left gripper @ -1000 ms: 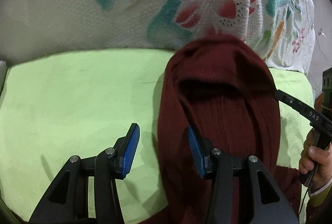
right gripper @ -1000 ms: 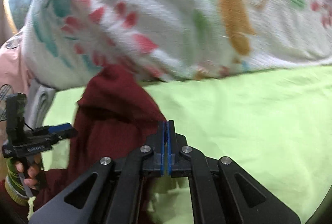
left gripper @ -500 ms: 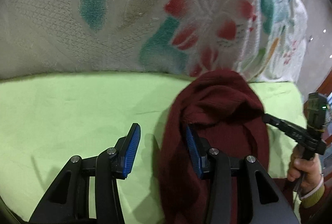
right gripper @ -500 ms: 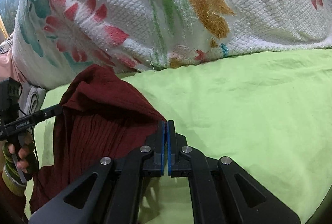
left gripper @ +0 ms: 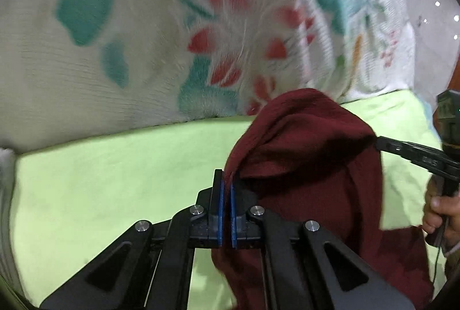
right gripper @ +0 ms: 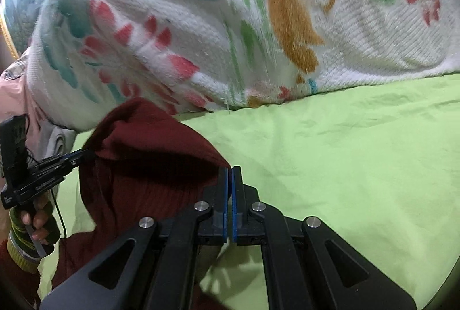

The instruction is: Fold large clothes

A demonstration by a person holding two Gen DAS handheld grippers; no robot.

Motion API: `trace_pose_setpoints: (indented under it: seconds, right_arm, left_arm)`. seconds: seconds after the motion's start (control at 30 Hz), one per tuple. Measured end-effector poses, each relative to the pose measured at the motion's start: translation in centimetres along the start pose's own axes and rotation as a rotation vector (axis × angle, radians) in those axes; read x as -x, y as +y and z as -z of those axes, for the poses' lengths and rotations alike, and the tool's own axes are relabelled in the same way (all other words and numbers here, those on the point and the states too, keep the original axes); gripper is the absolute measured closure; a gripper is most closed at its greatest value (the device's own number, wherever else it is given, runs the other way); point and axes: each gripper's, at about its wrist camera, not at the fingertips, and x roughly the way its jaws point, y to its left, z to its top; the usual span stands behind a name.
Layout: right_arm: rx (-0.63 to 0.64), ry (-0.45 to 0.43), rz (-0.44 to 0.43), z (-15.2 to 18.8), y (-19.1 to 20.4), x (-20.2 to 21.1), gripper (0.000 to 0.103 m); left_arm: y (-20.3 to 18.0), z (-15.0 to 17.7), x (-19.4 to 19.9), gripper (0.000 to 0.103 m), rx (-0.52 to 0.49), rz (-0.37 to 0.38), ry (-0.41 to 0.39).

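Both claws — left claw [left gripper: 226, 180]; right claw [right gripper: 230, 175] — pinch maroon garment [left gripper: 310, 155].

The floral blanket [left gripper: 201, 22] is motion-blurred in the left wrist view. The maroon garment [left gripper: 316, 166] runs past the bottom edge, its lower part hidden behind black gripper arms.

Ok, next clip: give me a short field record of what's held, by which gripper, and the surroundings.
garment: dark red knit, lifted off the sheet
left hand-held gripper: shut on the knit's left edge
right hand-held gripper: shut on the knit's right edge
surface: lime green sheet
behind: white floral blanket, bunched up
image quality: blanket motion-blurred
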Motion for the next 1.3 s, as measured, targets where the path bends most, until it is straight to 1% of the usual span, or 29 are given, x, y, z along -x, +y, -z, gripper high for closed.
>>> trace_pose_setpoints:
  seconds: [0.1, 0.13, 0.17, 0.27, 0.33, 0.37, 0.47, 0.6, 0.73, 0.87, 1.0, 1.07, 1.13, 1.23, 1.3]
  right_arm:
    - [0.005, -0.027, -0.028, 1.2, 0.6, 3.4, 0.101]
    - [0.007, -0.039, -0.048, 1.9, 0.9, 4.9, 0.101]
    - [0.012, -0.046, -0.060, 2.4, 1.1, 5.8, 0.101]
    - [0.026, -0.047, -0.096, 5.1, 2.3, 8.8, 0.101]
    - [0.035, -0.026, -0.114, 8.0, 3.1, 10.9, 0.101]
    - [0.039, -0.017, -0.117, 8.8, 3.3, 11.4, 0.101]
    - [0.044, 0.019, -0.121, 13.2, 4.1, 13.8, 0.101]
    - [0.028, 0.048, -0.128, 17.5, 4.4, 15.2, 0.101]
    - [0.040, 0.072, -0.114, 21.7, 5.2, 16.2, 0.101]
    - [0.061, 0.076, -0.082, 23.6, 5.6, 16.6, 0.101]
    - [0.063, 0.063, -0.056, 24.6, 5.6, 17.1, 0.101]
    - [0.053, 0.072, -0.048, 25.1, 5.5, 17.1, 0.101]
    - [0.039, 0.101, -0.048, 25.5, 5.3, 16.9, 0.100]
    - [-0.008, 0.116, -0.069, 26.4, 4.9, 17.8, 0.099]
    - [-0.034, 0.112, -0.085, 26.7, 4.8, 18.8, 0.092]
  left_arm:
    - [-0.2, 2.1, 4.7, 0.102, -0.002, 0.020, -0.048]
    - [-0.5, 3.5, 6.6, 0.102, -0.004, 0.030, -0.061]
    - [-0.8, 4.1, 7.5, 0.101, -0.004, 0.041, -0.066]
    - [-1.4, 7.8, 11.3, 0.102, 0.009, 0.060, -0.069]
    - [-2.2, 10.3, 12.6, 0.101, 0.021, 0.068, -0.070]
    - [-2.6, 11.3, 13.2, 0.101, 0.025, 0.067, -0.069]
    - [-2.4, 15.3, 15.5, 0.101, 0.084, 0.102, -0.060]
    - [-2.6, 19.9, 17.5, 0.101, 0.150, 0.122, -0.046]
    - [-3.0, 24.1, 18.7, 0.101, 0.174, 0.104, -0.033]
    - [-3.0, 26.5, 19.0, 0.101, 0.183, 0.078, -0.013]
    - [-3.0, 28.0, 19.3, 0.101, 0.178, 0.080, 0.001]
    - [-3.1, 28.4, 19.2, 0.100, 0.168, 0.093, 0.023]
    - [-3.0, 29.1, 19.0, 0.099, 0.172, 0.094, 0.059]
    - [-2.1, 30.1, 19.5, 0.092, 0.223, 0.131, 0.100]
    - [-1.3, 30.7, 20.4, 0.090, 0.276, 0.183, 0.098]
